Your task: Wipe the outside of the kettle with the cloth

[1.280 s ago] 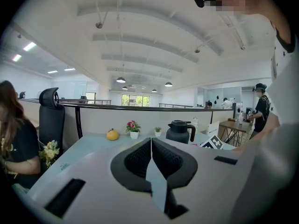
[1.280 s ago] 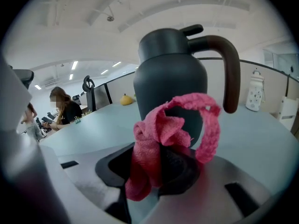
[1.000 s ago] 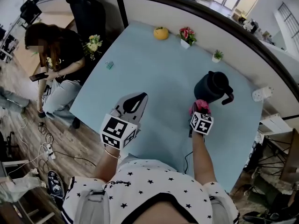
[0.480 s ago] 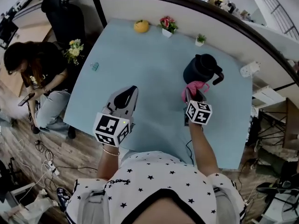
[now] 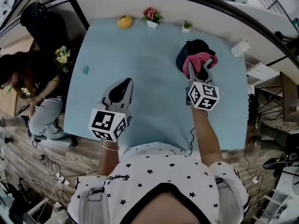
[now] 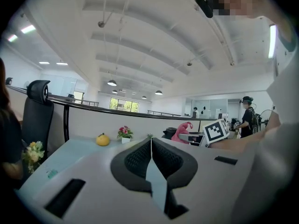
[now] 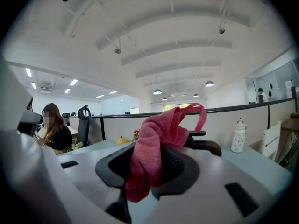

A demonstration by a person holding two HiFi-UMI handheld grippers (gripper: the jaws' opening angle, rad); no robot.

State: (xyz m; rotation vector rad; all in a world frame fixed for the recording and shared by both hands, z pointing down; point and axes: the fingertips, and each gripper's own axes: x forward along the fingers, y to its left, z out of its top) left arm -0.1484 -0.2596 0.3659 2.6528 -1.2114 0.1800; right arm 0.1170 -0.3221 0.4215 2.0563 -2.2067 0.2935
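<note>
A right hand-held gripper (image 5: 195,73) pinches a pink cloth (image 5: 200,59) between its jaws and holds it at the near side of a black kettle (image 5: 194,46). The kettle stands toward the far right of the pale blue worktop (image 5: 149,55). Contact between cloth and kettle cannot be told. The left hand-held gripper (image 5: 122,88), jaws pressed together on nothing, hovers above the worktop, well apart from the kettle.
</note>
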